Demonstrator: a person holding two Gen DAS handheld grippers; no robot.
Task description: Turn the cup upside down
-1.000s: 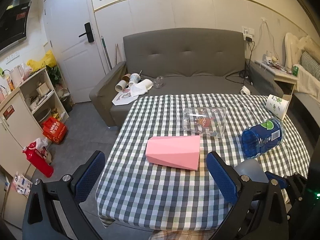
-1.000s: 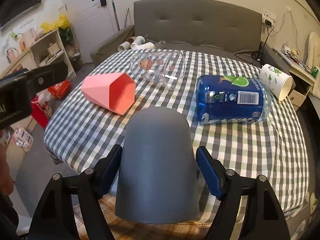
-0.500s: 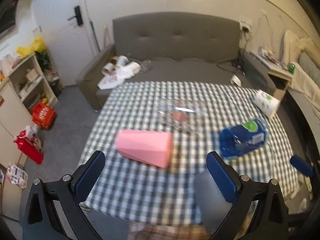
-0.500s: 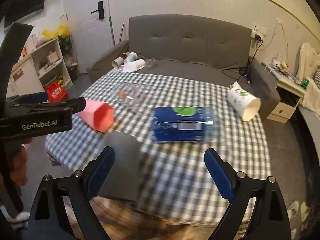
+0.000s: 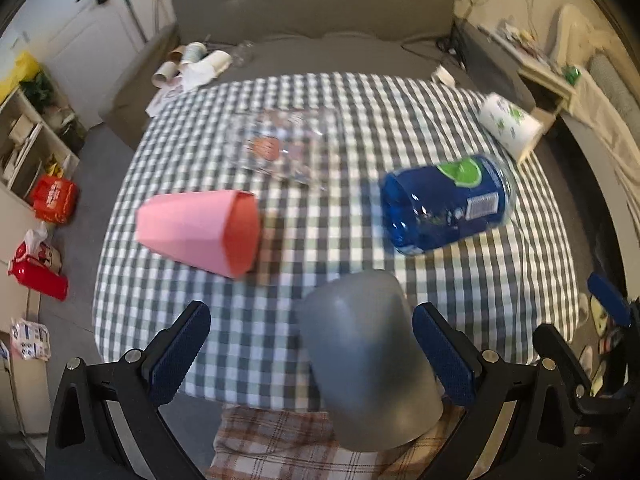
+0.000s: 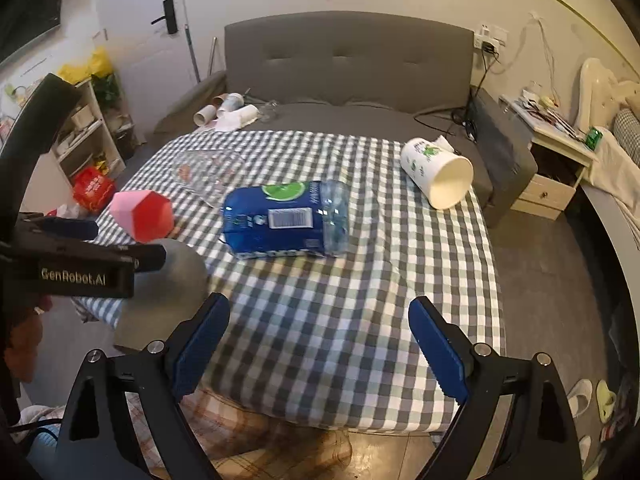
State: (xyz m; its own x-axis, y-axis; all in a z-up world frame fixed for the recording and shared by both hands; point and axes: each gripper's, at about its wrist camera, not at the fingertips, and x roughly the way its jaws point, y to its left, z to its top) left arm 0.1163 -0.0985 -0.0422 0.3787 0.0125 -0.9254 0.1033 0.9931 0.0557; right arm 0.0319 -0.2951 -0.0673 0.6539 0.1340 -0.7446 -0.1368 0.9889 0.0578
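Note:
A grey cup (image 5: 370,360) stands upside down at the near edge of the checked table (image 5: 360,120), between the wide-open fingers of my left gripper (image 5: 312,350), closer to the right finger; neither pad touches it. It also shows in the right wrist view (image 6: 160,292), partly hidden behind the left gripper's body. My right gripper (image 6: 318,354) is open and empty, to the right of the grey cup above the table's near edge. A pink cup (image 5: 200,232), a clear cup (image 5: 280,148), a blue cup (image 5: 444,204) and a white paper cup (image 5: 510,126) lie on their sides.
A grey sofa (image 6: 344,64) stands behind the table with paper cups on its seat. Shelves (image 6: 92,128) stand on the left and a bedside cabinet (image 6: 556,168) on the right. Slippers (image 6: 580,392) lie on the floor at the right.
My right gripper let go of the grey cup and moved off to the right. My left gripper moved right and down so that its open fingers now flank the grey cup.

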